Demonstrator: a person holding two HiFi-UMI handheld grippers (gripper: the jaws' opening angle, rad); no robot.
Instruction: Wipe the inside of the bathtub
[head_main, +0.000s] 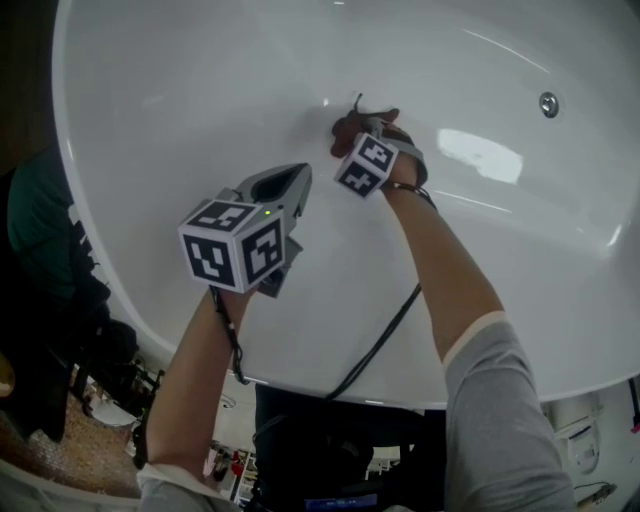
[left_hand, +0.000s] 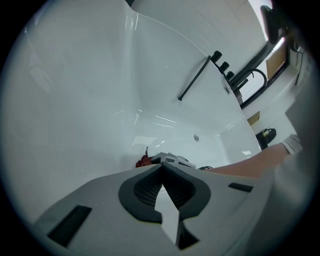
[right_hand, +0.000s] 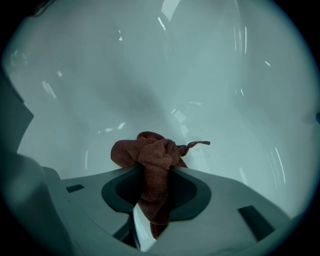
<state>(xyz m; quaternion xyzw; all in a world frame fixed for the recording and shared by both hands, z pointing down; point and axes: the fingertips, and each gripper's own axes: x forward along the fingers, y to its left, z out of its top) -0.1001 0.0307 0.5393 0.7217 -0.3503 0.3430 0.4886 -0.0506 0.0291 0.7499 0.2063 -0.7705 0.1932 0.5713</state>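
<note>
The white bathtub (head_main: 200, 70) fills the head view, its round drain fitting (head_main: 548, 104) at the right. My right gripper (head_main: 350, 125) reaches deep into the tub and is shut on a dark red cloth (right_hand: 150, 155), which bunches past the jaw tips against the tub's inner wall (right_hand: 165, 70). The cloth (head_main: 343, 128) shows as a small dark wad ahead of the marker cube. My left gripper (head_main: 300, 178) hovers above the tub's near wall, shut with nothing in it; its tips (left_hand: 161, 164) meet in the left gripper view, where the cloth (left_hand: 143, 161) peeks just beyond.
A black tap set (left_hand: 223, 67) and a black rod (left_hand: 194, 79) sit on the tub's far rim. The near rim (head_main: 330, 385) runs under my forearms, with a black cable (head_main: 385, 335) hanging across it. Dark clutter (head_main: 60, 300) lies on the floor at the left.
</note>
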